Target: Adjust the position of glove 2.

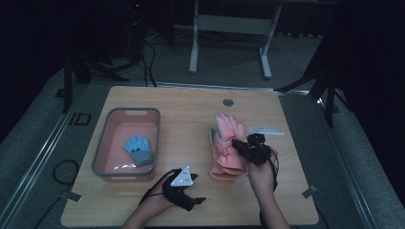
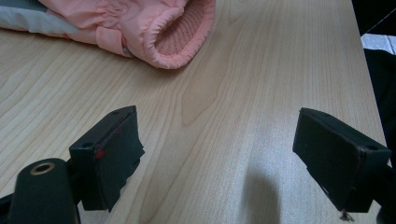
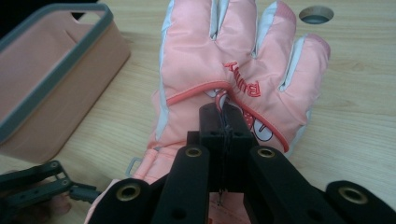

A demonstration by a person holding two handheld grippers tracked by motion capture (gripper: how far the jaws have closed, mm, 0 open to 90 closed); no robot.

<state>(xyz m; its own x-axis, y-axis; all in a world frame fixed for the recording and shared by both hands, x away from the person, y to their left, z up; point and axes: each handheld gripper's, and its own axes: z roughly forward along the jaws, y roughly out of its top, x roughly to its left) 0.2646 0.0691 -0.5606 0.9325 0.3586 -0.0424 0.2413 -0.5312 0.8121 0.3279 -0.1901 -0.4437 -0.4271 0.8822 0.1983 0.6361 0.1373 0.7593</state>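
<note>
Pink ski glove (image 3: 224,79) lying palm-down on the wooden bench (image 1: 191,102), fingers pointing away from the person, cuff toward the near edge; in the left tool view the open ribbed cuff (image 2: 180,35) is facing the camera. The right tool (image 3: 223,122) is pinching a fold of the glove's back fabric near the printed lettering, its jaws pressed together on the cloth, and the hand is appearing to carry the glove upward at this grip. The left tool (image 1: 198,194) is resting near the front of the bench, jaws standing wide apart with nothing between them and only bare wood beneath. To the left, well apart from the glove, a pink bin (image 1: 102,145) with a grey rim is holding a small blue glove (image 1: 139,150); a pale plastic piece (image 1: 266,130) is lying just beyond the pink glove's fingertips, and a round cable hole (image 1: 228,102) is sitting farther back. Risk, as judged: the grip is taking only a thin pinch of slippery shell fabric, so the padded glove is likely to slide free or swing as it is being moved toward the bin; a dangling cuff or fingers could catch the bin's rim and leave the glove draped over the edge rather than inside.
</note>
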